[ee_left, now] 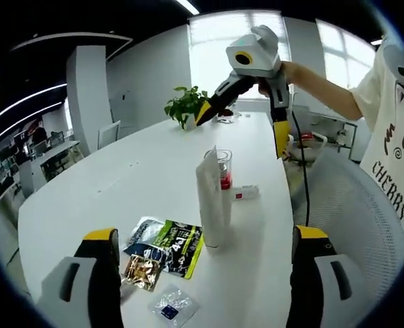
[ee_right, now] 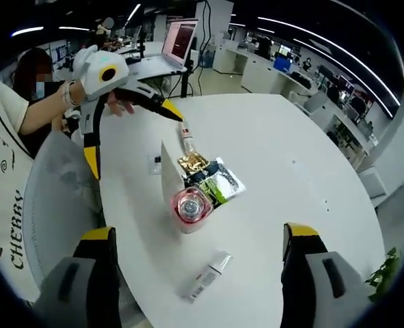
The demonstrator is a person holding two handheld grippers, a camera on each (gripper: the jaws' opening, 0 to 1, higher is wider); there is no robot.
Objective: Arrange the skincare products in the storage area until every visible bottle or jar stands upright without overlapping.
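Note:
A tall white tube stands upright on the white table, touching a clear jar with a red inside. A small white tube lies flat beside them. Green-black sachets, a gold sachet and a clear packet lie flat. A small bottle lies on its side. My left gripper is open and empty, short of the tube. My right gripper hovers open above the table, empty.
A mesh chair stands at the table's edge by the person in a white shirt. A potted plant sits at the table's far end. A laptop stands on another desk.

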